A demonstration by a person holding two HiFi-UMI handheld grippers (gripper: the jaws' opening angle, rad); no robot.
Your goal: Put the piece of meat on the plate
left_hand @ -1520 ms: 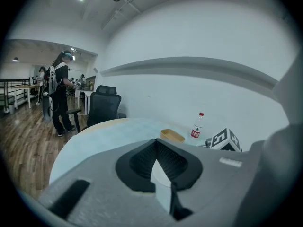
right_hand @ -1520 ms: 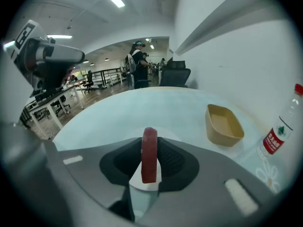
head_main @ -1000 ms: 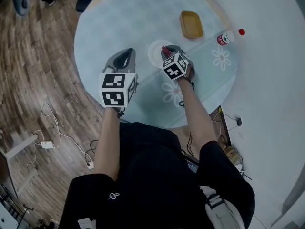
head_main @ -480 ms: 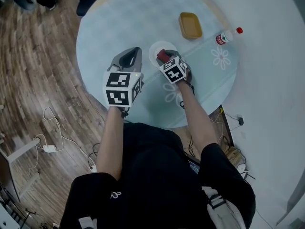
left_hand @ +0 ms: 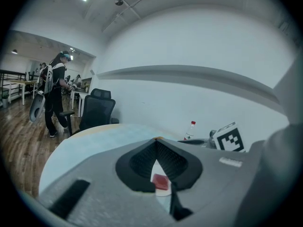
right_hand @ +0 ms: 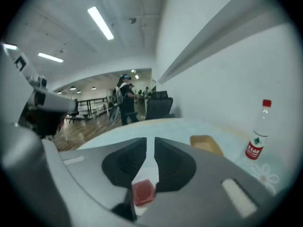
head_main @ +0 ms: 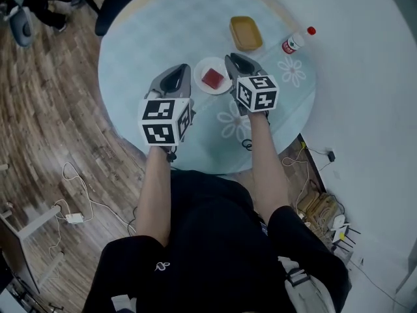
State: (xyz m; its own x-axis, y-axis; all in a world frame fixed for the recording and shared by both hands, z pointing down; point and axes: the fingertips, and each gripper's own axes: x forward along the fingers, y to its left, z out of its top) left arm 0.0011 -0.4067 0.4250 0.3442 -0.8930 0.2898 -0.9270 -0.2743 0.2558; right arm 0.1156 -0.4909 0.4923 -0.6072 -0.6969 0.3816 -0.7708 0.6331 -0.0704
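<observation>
The red piece of meat point(head_main: 213, 78) lies flat on the small white plate point(head_main: 201, 67) on the round table. My right gripper point(head_main: 233, 59) hovers just right of the plate, raised above it. Its jaws are closing, a narrow slit is left between them, and nothing is in it. In the right gripper view the meat point(right_hand: 143, 192) shows below the right gripper point(right_hand: 150, 143). My left gripper point(head_main: 179, 71) hangs left of the plate, jaws shut and empty. The left gripper view shows the meat point(left_hand: 160, 181) beneath the left gripper point(left_hand: 156, 141).
A yellow tray point(head_main: 245, 32) sits beyond the plate and a red-capped bottle point(head_main: 297, 40) stands to its right. The pale blue tablecloth point(head_main: 150, 38) covers the round table, with wooden floor to the left. A black office chair point(left_hand: 97, 110) and a person point(left_hand: 54, 91) are farther off.
The right gripper let go of the meat over the plate, then rose and shifted right. The meat now lies uncovered on the plate. The left gripper lifted a little.
</observation>
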